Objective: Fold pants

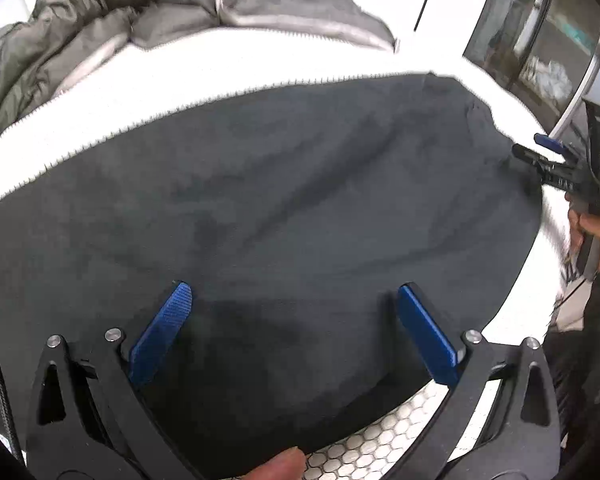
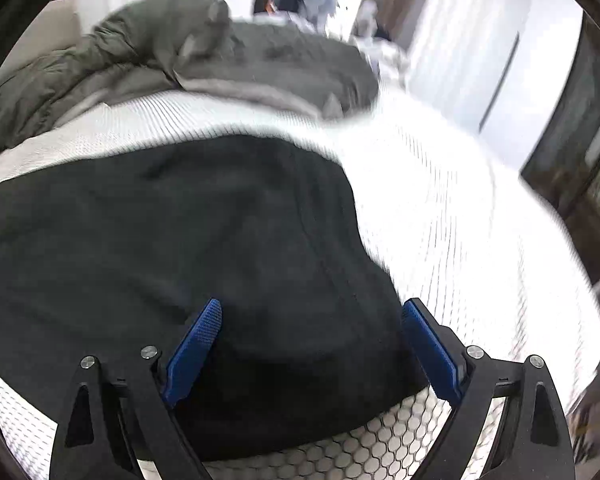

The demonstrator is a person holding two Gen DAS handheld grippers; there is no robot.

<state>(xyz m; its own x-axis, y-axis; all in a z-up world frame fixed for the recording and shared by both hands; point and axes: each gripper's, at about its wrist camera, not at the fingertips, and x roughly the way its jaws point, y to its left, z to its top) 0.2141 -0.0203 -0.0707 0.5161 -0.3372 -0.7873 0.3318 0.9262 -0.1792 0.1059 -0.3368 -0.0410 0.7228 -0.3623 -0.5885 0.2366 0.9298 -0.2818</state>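
The dark pants [image 1: 284,208] lie spread flat on a white bed cover [image 1: 220,68]. My left gripper [image 1: 296,300] is open and empty, its blue pads just above the near part of the pants. My right gripper [image 2: 312,316] is open and empty above the right end of the pants [image 2: 180,260], near their edge. The right gripper also shows in the left wrist view [image 1: 540,152] at the far right edge of the pants, held by a hand.
A grey-green duvet [image 1: 80,20] is bunched at the far side of the bed; it also shows in the right wrist view [image 2: 180,52]. A dark cabinet [image 1: 540,40] stands at the right. The white cover [image 2: 460,220] stretches to the right of the pants.
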